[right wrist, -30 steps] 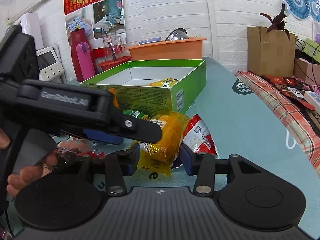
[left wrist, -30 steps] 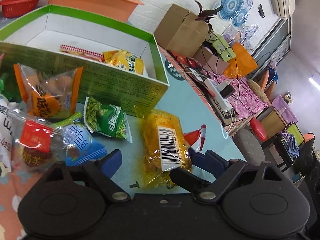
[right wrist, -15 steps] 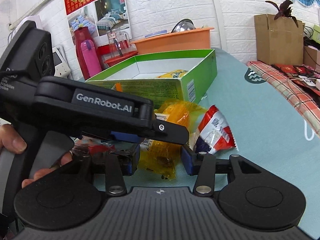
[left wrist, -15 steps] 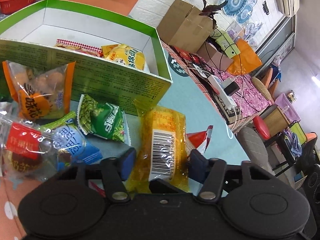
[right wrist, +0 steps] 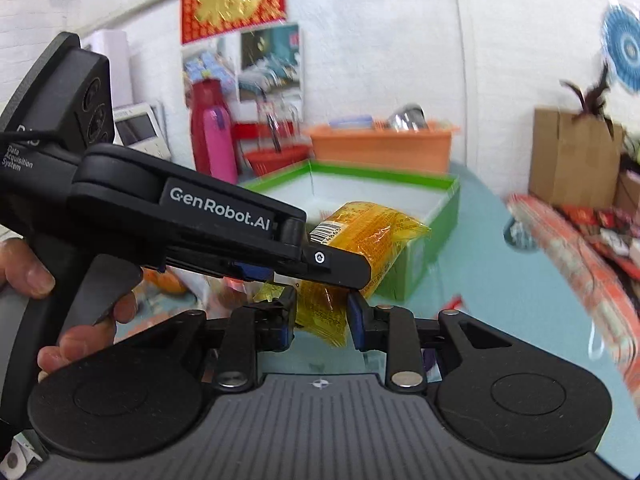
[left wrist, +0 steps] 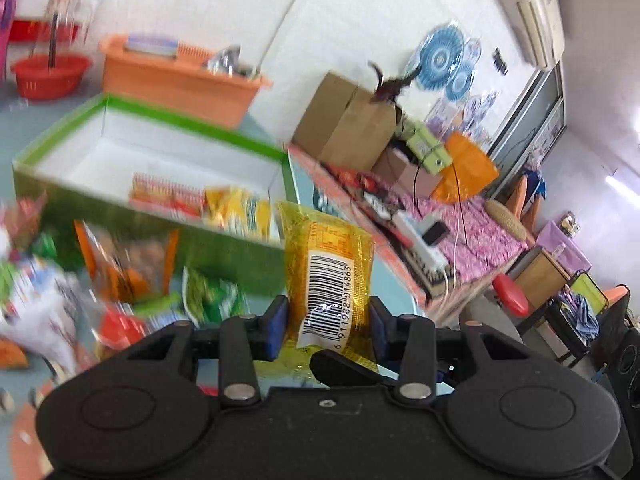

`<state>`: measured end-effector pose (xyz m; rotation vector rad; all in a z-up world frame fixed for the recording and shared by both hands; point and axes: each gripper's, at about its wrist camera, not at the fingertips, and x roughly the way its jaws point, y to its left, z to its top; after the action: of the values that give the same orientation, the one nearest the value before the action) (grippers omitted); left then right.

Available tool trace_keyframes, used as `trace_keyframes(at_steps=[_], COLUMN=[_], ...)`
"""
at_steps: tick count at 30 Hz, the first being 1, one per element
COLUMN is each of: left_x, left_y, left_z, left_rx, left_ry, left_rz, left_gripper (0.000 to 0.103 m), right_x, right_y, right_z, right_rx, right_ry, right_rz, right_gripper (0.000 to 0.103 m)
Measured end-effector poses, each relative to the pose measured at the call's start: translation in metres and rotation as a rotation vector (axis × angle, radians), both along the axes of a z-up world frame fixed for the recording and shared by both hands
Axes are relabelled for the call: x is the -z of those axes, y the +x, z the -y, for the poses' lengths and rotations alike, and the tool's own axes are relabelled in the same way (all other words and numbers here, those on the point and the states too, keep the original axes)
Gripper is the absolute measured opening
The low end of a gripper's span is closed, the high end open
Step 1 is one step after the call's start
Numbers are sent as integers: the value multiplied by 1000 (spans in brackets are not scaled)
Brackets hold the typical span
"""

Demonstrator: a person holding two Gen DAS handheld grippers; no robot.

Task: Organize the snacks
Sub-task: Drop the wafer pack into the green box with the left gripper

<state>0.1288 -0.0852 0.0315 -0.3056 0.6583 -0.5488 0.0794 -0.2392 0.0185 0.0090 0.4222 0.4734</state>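
Cluttered home: thermos (right wrist: 208,128), air conditioner (left wrist: 532,12).

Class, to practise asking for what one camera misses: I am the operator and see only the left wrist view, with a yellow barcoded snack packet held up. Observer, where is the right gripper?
Observer: The right gripper has its fingers close on either side of the yellow packet's lower end. I cannot tell whether they press it.
Operator: What is holding the left gripper?
Observer: A bare hand is wrapped around its handle.
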Motion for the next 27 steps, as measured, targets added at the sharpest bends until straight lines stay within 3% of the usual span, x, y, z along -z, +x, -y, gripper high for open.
trace_keyframes(at_steps=[4,7,14,22,23,24,25,26,27], left_x=[-25,-33,-24,5,9,13,15,15,13], left_y=[20,49,113,158,160,161,159,155,150], left_z=[-19,-38,-77,-99,-100,-102,-105,-107,-109], left_rx=[-49,-80,-131,-168,-166,-163,-164,-171,-184], left_ry=[3,5,1,34,38,36,29,22,17], left_rz=[55,51,-14,-110,-119,-131,-139,-131,-116], left_gripper=[80,80,81,82,85,101,103,103,103], right_x=[-24,-35,-34,-11,-7,-3,0,2,2], right_y=[26,60,127,184,189,193,195,196,195], right_z=[-15,-29,-63,-87,-90,-91,-94,-95,-95], right_rx=[-55,-98,-151,-167,-172,-180,-189,-193,-183], right_ry=[-11,-4,11,73,76,76,68,57,45], right_rz=[78,90,35,-126,-146,-166,-188,-202,-204], right_gripper=[48,48,48,48,52,55,57,72,99])
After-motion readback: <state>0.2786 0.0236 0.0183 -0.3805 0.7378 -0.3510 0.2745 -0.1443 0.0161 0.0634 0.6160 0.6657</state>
